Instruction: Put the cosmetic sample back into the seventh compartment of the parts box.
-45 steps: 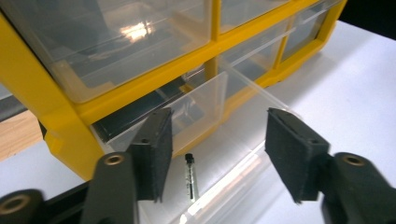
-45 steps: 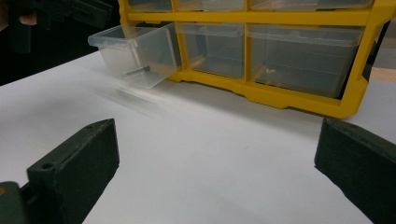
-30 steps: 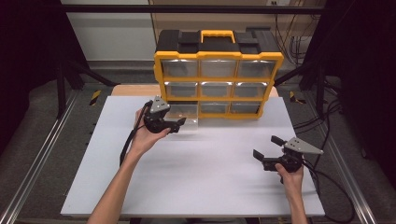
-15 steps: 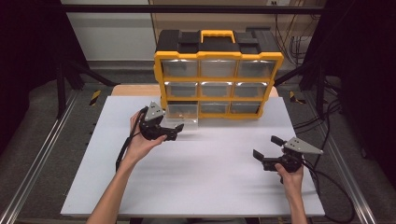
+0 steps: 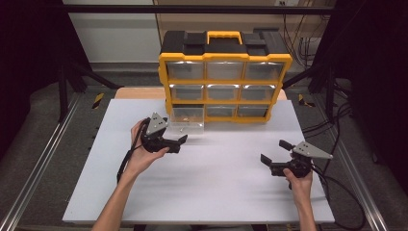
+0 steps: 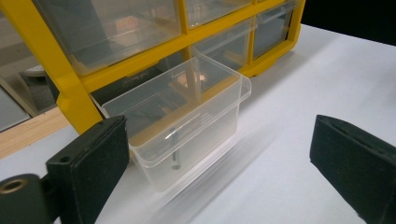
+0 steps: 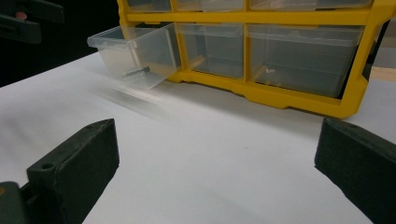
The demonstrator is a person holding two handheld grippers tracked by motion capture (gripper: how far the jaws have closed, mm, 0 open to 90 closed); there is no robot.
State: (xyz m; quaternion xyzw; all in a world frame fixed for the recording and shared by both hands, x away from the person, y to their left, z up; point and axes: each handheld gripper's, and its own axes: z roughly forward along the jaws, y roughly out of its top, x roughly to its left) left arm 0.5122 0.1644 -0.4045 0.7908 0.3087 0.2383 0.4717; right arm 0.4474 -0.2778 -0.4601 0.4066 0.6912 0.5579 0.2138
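The clear plastic drawer (image 6: 187, 121), holding a small dark screw (image 6: 175, 151), is seen pulled out of the bottom-left slot of the yellow and black parts cabinet (image 5: 223, 60), with the left gripper (image 5: 175, 143) spread empty just before it and the right gripper (image 5: 273, 153) likewise spread, well apart on the white table (image 5: 216, 192).

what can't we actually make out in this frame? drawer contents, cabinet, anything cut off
- Pulled-out drawer: a small dark screw-like piece lies inside; left gripper view too soft to tell its type.
- Organizer cabinet: the shut drawers' contents are hidden by glare in high view.
- Upper drawer rows: cut off by the top edge in right gripper view.
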